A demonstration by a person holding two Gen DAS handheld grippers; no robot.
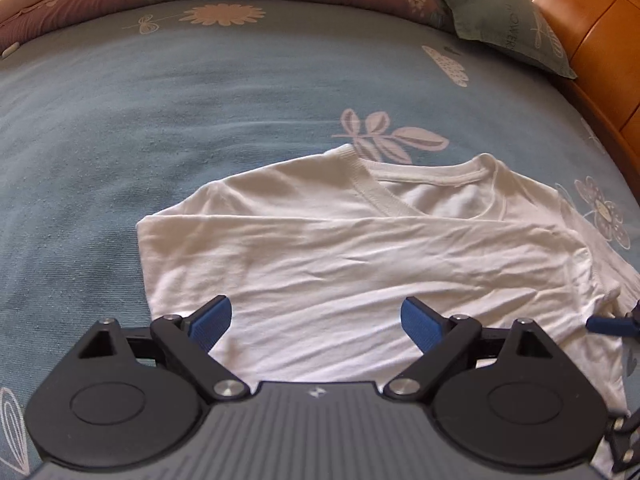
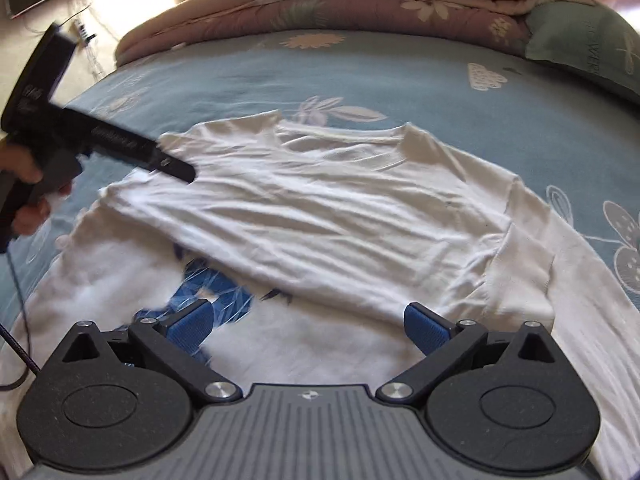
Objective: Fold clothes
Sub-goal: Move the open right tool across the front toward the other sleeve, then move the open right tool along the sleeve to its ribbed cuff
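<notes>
The shirt [image 2: 320, 208] lies flat on the bed [image 1: 160, 100], its collar toward the far side and one part folded across the body. Behind it, a rolled quilt [image 2: 340, 4] runs along the far edge of the bed. A pillow [image 1: 508, 24] rests at the far right corner, beside the wooden headboard [image 1: 592, 40].

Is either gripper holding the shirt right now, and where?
Neither. Left gripper and right gripper are both open above the white shirt, nothing between their fingers.
</notes>
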